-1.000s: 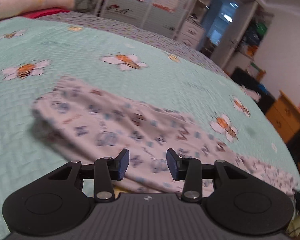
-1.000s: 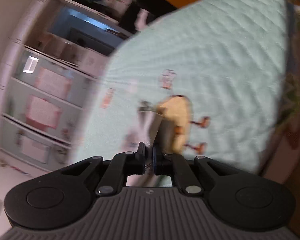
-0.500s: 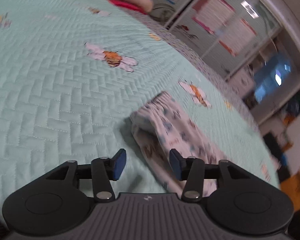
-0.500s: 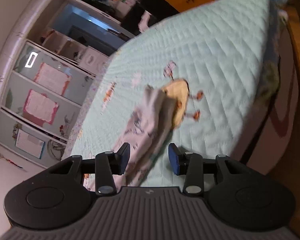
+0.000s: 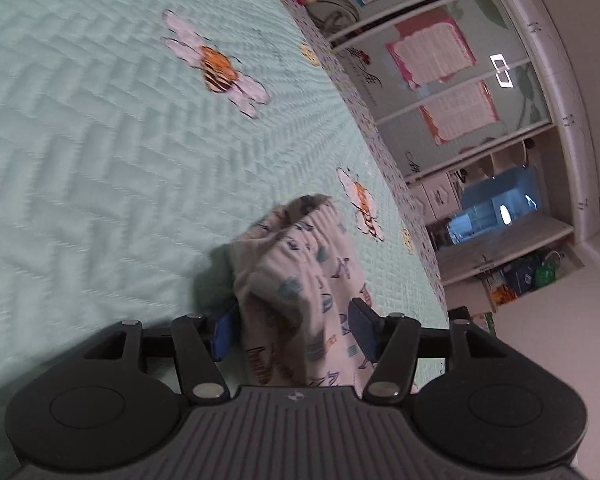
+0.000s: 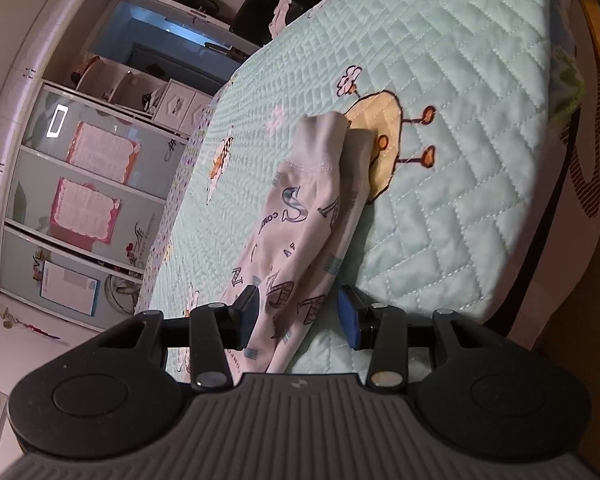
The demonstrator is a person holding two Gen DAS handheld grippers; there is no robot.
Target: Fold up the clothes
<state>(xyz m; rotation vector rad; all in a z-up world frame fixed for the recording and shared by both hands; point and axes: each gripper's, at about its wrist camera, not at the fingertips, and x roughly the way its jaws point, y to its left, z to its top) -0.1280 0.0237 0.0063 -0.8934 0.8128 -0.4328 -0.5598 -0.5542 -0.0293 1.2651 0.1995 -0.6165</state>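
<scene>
Fingers (image 5: 364, 326) of both grippers freshly spread, printed trousers (image 6: 296, 232) lying loose between, unpinched.

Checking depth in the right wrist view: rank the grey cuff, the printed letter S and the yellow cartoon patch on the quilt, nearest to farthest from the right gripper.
From the right gripper:
1. Letter S, on the pant leg straight ahead.
2. Grey cuff, at the leg's far end.
3. Yellow cartoon patch, on the quilt just beyond the cuff, to its right.

both wrist cameras look down, close, sharing the trousers (image 5: 300, 280) on the bedspread (image 6: 480, 160).
</scene>
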